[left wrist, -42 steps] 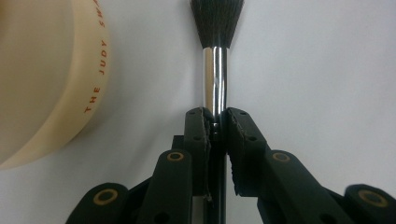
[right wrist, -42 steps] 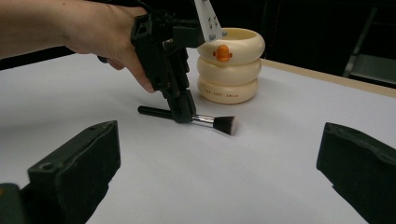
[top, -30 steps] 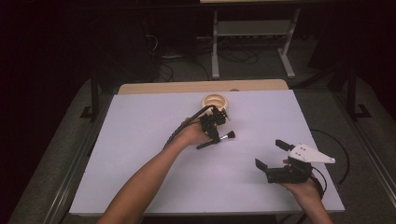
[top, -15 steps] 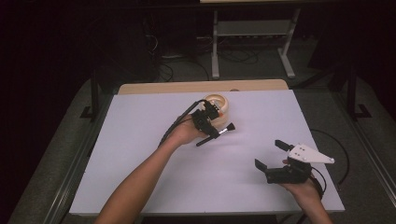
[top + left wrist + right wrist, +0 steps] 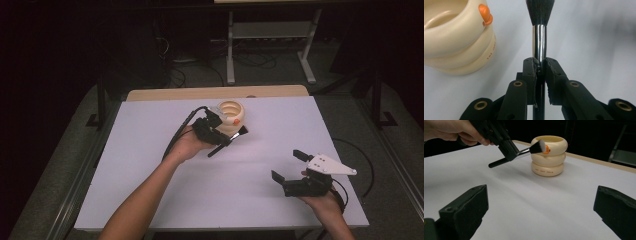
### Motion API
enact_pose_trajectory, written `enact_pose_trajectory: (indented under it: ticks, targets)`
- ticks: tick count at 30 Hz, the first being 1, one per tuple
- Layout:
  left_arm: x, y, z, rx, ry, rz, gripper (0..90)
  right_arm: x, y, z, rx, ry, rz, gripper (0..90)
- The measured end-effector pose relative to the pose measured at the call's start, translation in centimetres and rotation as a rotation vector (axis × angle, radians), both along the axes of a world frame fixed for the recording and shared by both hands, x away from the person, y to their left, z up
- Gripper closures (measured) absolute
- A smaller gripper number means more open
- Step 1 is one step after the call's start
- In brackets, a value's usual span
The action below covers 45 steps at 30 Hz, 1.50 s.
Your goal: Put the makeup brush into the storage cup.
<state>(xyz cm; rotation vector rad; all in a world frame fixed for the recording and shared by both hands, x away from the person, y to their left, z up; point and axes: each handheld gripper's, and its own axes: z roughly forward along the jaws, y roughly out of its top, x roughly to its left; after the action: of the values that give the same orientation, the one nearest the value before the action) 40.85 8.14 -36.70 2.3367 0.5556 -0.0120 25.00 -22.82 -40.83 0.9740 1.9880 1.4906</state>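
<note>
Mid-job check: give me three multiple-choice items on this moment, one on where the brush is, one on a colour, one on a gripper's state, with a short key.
1. Where is the makeup brush?
A. Lying flat on the table
B. Clamped in the left gripper, close beside the holder
C. Standing inside the holder

2. What colour is the small knob on the cream ringed holder?
A. Orange
B. Green
C. Blue

3. How do the right gripper's jaws stand?
A. Shut on the brush
B. Shut on the holder
C. Apart, with nothing between them

Key: 1 B, the left gripper view has the pads pressed on the brush's handle just below its metal ferrule; 2 A, the knob near the rim is orange; 3 C, the right gripper view shows bare table between the jaws.
</note>
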Motion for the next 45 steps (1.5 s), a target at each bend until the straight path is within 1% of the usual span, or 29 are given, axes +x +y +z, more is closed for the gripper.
enact_pose_trajectory:
  ticks: [1,2,3,4,7,8,11,12,13,14,15,17,19,23,24,25,27,29,30,31,34,35,38,39,40,41,45]
  targets:
    - [-0.1,0.2,0.0,-0.012,-0.004,0.006,78.6,0.0,0.0,0.0,-0.001,-0.001,0.0,0.0]
    - [-0.3,0.5,0.0,-0.034,-0.006,0.009,78.6,0.0,0.0,0.0,-0.002,-0.001,0.0,0.0]
    - [-0.4,0.7,0.1,-0.043,-0.012,0.008,78.6,0.0,0.0,0.0,-0.001,0.0,0.0,0.0]
    - [-0.5,1.0,0.0,-0.065,-0.013,0.015,78.6,0.0,0.0,0.0,-0.001,0.0,0.0,0.0]
    - [-0.8,1.7,-0.1,-0.105,-0.021,0.02,78.6,0.0,0.0,0.0,0.002,0.001,-0.001,0.0]
    - [-1.0,1.9,-0.1,-0.119,-0.018,0.029,78.6,0.0,0.0,0.0,0.003,0.002,-0.002,0.0]
    - [-1.6,2.5,-0.2,-0.15,-0.036,0.028,78.6,0.0,-0.1,0.1,0.006,0.003,-0.003,0.0]
    - [-1.8,2.7,-0.2,-0.158,-0.047,0.024,78.6,0.0,-0.1,0.1,0.005,0.003,-0.003,0.0]
    - [-2.0,2.9,-0.1,-0.175,-0.053,0.034,78.6,0.0,-0.1,0.1,0.007,0.005,-0.003,0.0]
    - [-2.1,3.1,-0.1,-0.187,-0.062,0.029,78.6,0.0,-0.1,0.1,0.007,0.005,-0.002,0.0]
    - [-2.4,3.3,-0.1,-0.205,-0.061,0.039,78.6,0.0,0.0,0.1,0.008,0.005,-0.003,0.0]
    - [-2.6,3.6,-0.1,-0.223,-0.07,0.039,78.6,0.0,0.0,0.1,0.008,0.003,-0.002,0.0]
    - [-3.0,3.9,-0.1,-0.249,-0.077,0.04,78.6,0.1,0.1,0.1,0.007,-0.001,0.0,0.0]
    - [-3.8,4.7,-0.1,-0.295,-0.104,0.04,78.6,0.0,0.2,0.2,0.006,0.001,0.003,0.0]
    - [-3.9,4.9,-0.1,-0.309,-0.104,0.04,78.6,0.0,0.2,0.2,0.008,0.005,0.003,0.0]
    - [-4.1,5.1,-0.2,-0.334,-0.107,0.046,78.6,0.0,0.2,0.2,0.009,0.006,0.005,0.0]
    - [-4.4,5.3,-0.2,-0.351,-0.116,0.043,78.6,0.1,0.3,0.2,0.011,0.012,0.006,0.0]
    - [-4.8,5.6,-0.3,-0.372,-0.12,0.044,78.6,0.2,0.3,0.3,0.012,0.007,0.011,0.0]
    - [-4.9,5.7,-0.3,-0.374,-0.127,0.042,78.6,0.2,0.4,0.4,0.016,0.012,0.011,0.0]
    - [-4.9,5.8,-0.3,-0.376,-0.132,0.039,78.6,0.2,0.4,0.4,0.013,0.007,0.015,0.0]
    - [-5.4,6.4,-0.3,-0.407,-0.138,0.047,78.6,0.3,0.7,0.7,0.03,0.011,0.016,0.0]
    - [-5.4,6.4,-0.3,-0.407,-0.138,0.047,78.6,0.3,0.7,0.7,0.03,0.011,0.016,0.0]
    - [-5.6,7.1,-0.4,-0.432,-0.148,0.049,78.6,0.7,0.9,1.3,0.058,0.002,0.025,0.0]
    - [-5.6,7.3,-0.4,-0.44,-0.149,0.054,78.6,0.8,1.1,1.4,0.074,0.011,0.027,0.0]
    - [-5.7,7.4,-0.3,-0.449,-0.151,0.055,78.6,0.9,1.2,1.5,0.077,0.006,0.031,0.0]
    - [-5.8,7.5,-0.3,-0.45,-0.151,0.057,78.6,1.1,1.4,1.6,0.082,0.008,0.028,0.0]
    - [-6.0,7.9,-0.2,-0.461,-0.171,0.053,78.6,1.6,2.3,2.1,0.076,0.0,0.048,0.0]
